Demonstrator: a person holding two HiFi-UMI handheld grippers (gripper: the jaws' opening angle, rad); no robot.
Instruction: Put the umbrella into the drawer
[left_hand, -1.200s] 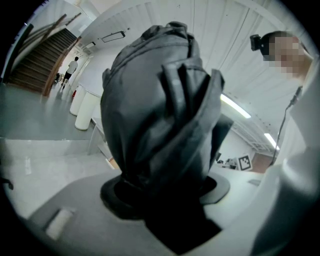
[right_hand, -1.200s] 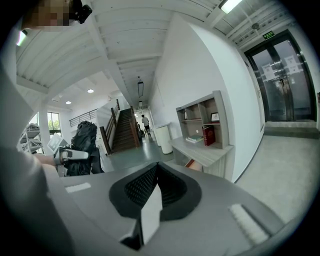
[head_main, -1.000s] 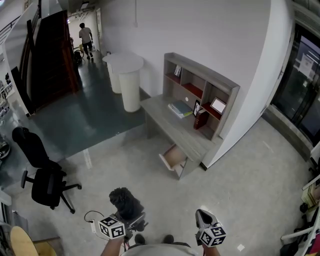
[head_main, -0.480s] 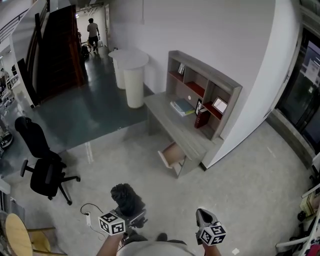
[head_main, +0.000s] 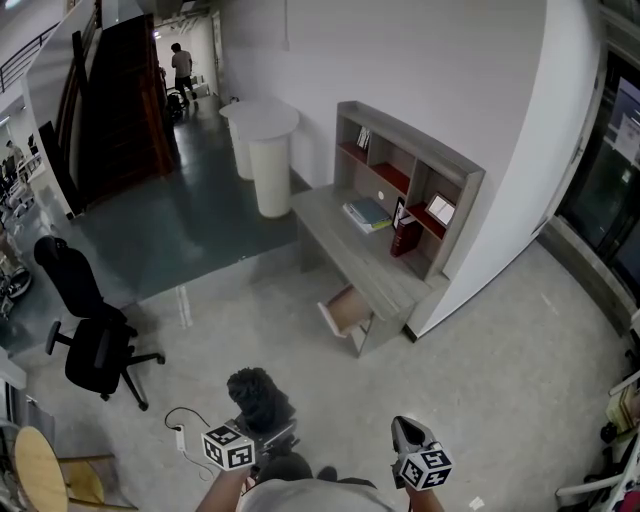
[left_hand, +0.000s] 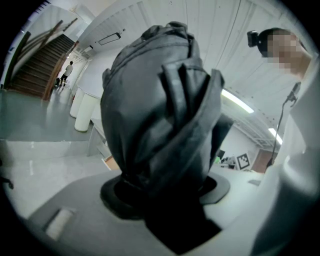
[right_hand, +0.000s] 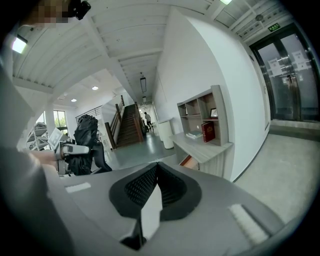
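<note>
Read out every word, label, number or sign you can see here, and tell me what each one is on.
No text here is clear enough to quote.
Green sign above the glass door: too small to read.
Sheets stuck on that door: print blurred.
Red book: no title legible.
Left marker cube and right marker cube: black-and-white square patterns only, no words.

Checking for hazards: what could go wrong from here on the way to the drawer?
The umbrella, bulky and loosely bundled in the left gripper, may catch on the drawer, which looks only partly open. The corded power strip on the floor by the person's left could snag a foot.
</note>
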